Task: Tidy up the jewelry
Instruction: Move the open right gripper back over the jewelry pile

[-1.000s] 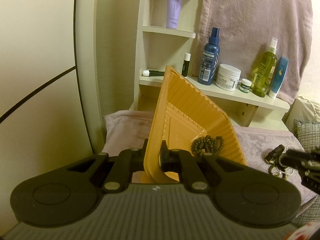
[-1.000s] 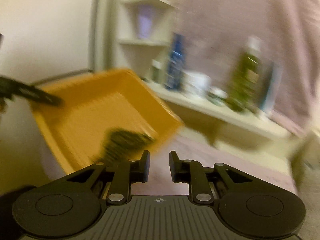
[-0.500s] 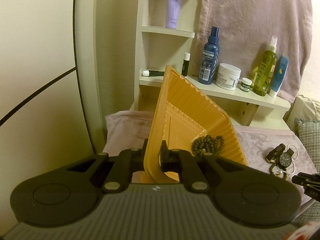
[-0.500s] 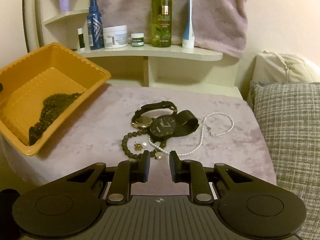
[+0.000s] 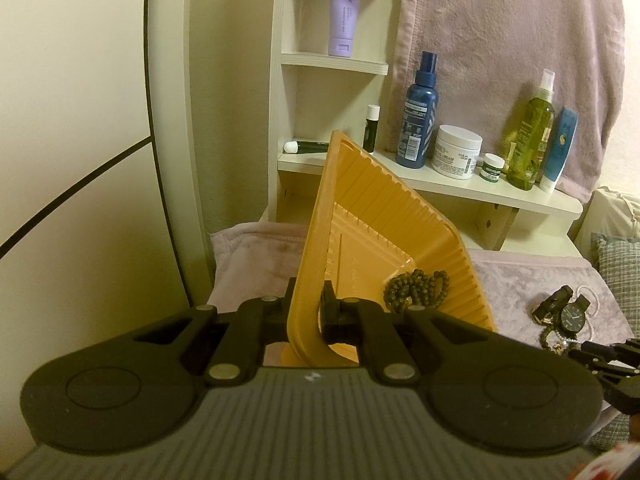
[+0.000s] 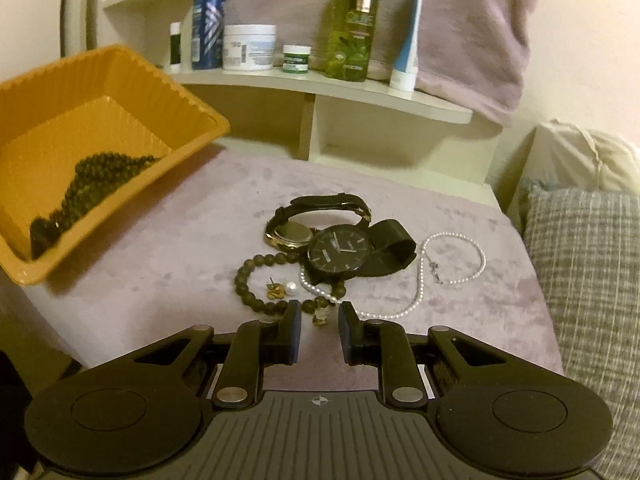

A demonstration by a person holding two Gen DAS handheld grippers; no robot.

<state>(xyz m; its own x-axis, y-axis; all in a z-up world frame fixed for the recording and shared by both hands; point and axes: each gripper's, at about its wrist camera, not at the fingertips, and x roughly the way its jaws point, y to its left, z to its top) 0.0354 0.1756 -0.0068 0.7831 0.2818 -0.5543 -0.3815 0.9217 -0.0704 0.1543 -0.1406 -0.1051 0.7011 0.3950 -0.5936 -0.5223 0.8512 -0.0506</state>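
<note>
My left gripper (image 5: 306, 312) is shut on the near wall of an orange plastic tray (image 5: 380, 216), holding it tilted; the tray also shows in the right wrist view (image 6: 80, 92). A dark bead necklace (image 5: 416, 290) lies in the tray's low corner and shows in the right wrist view (image 6: 92, 184). My right gripper (image 6: 319, 320) is open and empty, just short of the jewelry pile on the mauve cloth (image 6: 460, 272): a black watch (image 6: 340, 254), a gold-cased watch (image 6: 292, 234), a dark bead bracelet (image 6: 250, 292), a pearl necklace (image 6: 420, 280) and small earrings (image 6: 280, 291).
A cream shelf (image 6: 360, 92) behind the cloth holds a blue bottle (image 6: 206, 20), a white jar (image 6: 249, 46), a small green jar (image 6: 296, 58), a green spray bottle (image 6: 352, 24) and a tube (image 6: 408, 36). A grey woven pillow (image 6: 584, 280) lies on the right.
My right gripper swung from the tray to face the jewelry pile and moved closer and lower over it. My left gripper still holds the tilted tray, unmoved.
</note>
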